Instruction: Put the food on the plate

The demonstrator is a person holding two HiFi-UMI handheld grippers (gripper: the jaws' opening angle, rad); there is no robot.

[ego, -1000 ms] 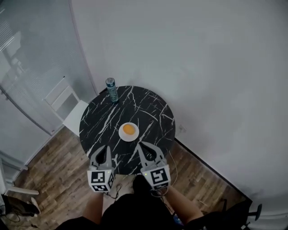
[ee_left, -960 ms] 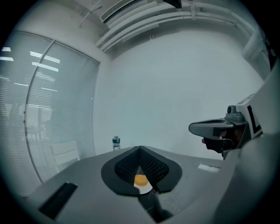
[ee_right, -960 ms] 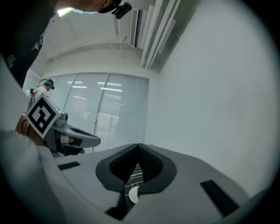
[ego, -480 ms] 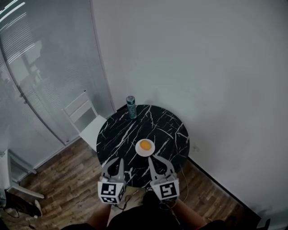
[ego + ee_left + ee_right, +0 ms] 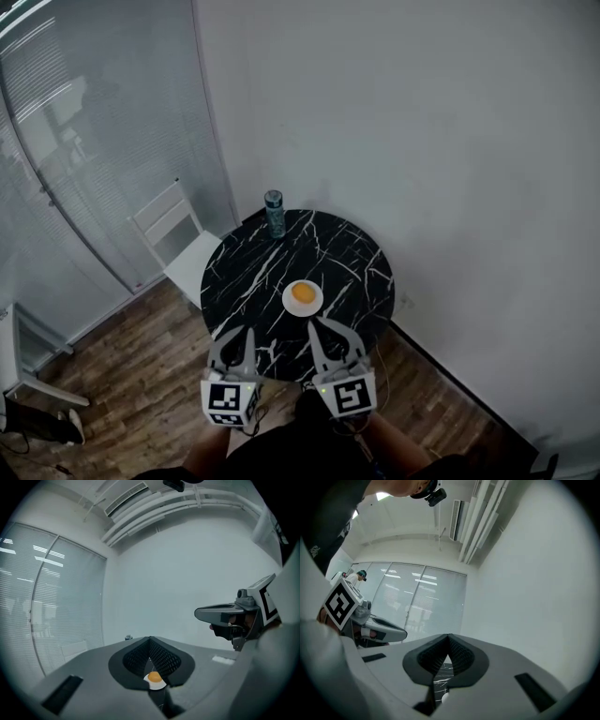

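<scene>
An orange piece of food lies on a small white plate near the middle of a round black marble table. Both grippers hang at the table's near edge, short of the plate. My left gripper is shut with nothing in it. My right gripper is also shut and empty. The left gripper view looks past its closed jaws at the food on the plate. In the right gripper view only a sliver of the plate and the table shows.
A teal can stands at the table's far edge. A white chair sits left of the table by a glass wall with blinds. A white wall runs behind and to the right. The floor is wood.
The head view has swung, so the table and plate sit more to the right and lower in frame. The grippers keep their places near the table edge, both still shut.
</scene>
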